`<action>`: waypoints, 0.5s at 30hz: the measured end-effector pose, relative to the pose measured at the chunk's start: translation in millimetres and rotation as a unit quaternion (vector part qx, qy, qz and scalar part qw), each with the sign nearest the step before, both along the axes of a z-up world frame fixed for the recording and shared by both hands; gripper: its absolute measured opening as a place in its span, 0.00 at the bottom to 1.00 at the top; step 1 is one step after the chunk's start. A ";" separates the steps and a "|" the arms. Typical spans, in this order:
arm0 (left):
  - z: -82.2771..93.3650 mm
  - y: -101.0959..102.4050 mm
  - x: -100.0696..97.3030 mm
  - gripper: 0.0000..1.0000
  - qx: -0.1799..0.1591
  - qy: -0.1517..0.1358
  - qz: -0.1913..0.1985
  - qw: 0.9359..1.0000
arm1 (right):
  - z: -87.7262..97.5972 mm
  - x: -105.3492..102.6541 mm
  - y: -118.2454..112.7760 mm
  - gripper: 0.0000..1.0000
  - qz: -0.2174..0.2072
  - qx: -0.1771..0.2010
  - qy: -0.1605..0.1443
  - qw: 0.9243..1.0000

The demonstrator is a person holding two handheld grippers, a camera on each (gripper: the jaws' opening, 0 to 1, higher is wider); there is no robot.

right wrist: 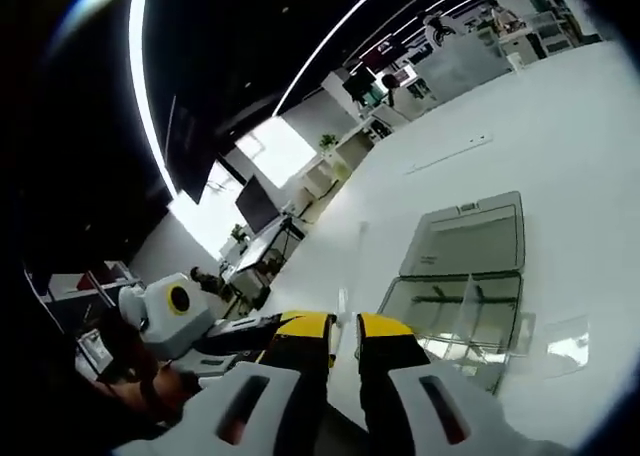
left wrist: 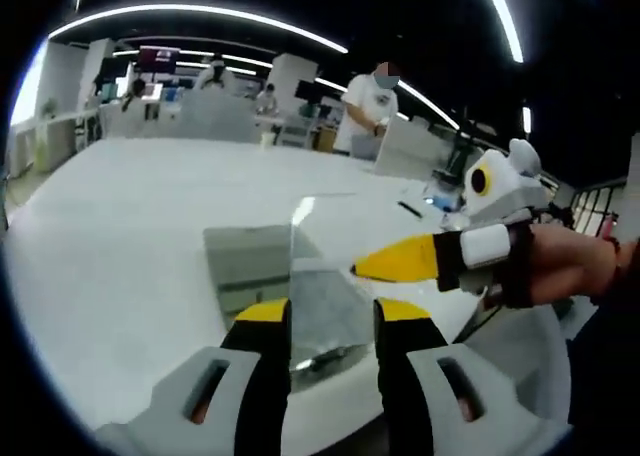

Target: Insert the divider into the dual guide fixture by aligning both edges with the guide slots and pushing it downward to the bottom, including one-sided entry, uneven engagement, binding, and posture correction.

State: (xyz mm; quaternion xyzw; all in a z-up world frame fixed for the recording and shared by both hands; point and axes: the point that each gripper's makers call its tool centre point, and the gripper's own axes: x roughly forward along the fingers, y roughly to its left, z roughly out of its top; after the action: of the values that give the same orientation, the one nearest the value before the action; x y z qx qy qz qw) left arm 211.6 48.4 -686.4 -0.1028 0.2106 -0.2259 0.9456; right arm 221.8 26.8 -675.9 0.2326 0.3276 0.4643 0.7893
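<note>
Divider [left wrist: 320,306], clear sheet, held upright in left claw [left wrist: 330,321], above worktop [left wrist: 120,236]. Right claw [left wrist: 370,266] seen at 3 o'clock, tip beside sheet edge. Right claw jaws narrow, nothing visible between. Fixture [right wrist: 460,286] open on worktop, 2 o'clock in right gripper view. Both edges to be aligned before descent; sheet kept level to avoid binding.

People [left wrist: 368,111] stand at desks beyond the white table [left wrist: 130,236], and a monitor [right wrist: 256,206] sits near a bright window [right wrist: 278,151].

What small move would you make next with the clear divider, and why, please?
Probably lower it gently while levelling it. The left gripper holds the clear divider tilted over the clear fixture, and the right gripper's tip touches its edge, so straightening it first should avoid binding.
</note>
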 end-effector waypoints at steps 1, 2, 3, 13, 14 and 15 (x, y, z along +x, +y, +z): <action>-0.1 -0.2 0.1 0.31 -0.004 0.001 0.001 1.000 | 0.0 -0.1 -0.1 0.05 -0.001 0.002 0.003 1.000; -0.7 0.2 0.1 0.31 -0.006 0.003 0.004 1.000 | -0.1 0.1 -0.2 0.05 -0.002 0.003 0.005 1.000; -1.1 0.3 0.1 0.31 -0.008 0.004 0.006 1.000 | -0.1 0.0 -0.1 0.05 -0.002 0.004 0.006 1.000; 0.7 -0.6 -4.5 0.31 -0.017 0.005 0.009 1.000 | 1.6 -3.9 1.2 0.03 -0.014 0.021 0.026 0.999; 0.7 -0.6 -4.7 0.31 -0.017 0.004 0.008 1.000 | 2.1 -4.4 1.2 0.02 -0.015 0.023 0.028 0.999; 0.7 -0.9 -4.9 0.31 -0.018 0.005 0.008 1.000 | 2.0 -4.8 1.1 0.01 -0.016 0.024 0.031 0.999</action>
State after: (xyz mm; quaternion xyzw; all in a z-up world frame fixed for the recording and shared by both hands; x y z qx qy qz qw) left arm 206.7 47.5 -685.7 -0.1226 0.2103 -0.2215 0.9443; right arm 217.0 27.9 -673.9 0.2703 0.3368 0.4520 0.7805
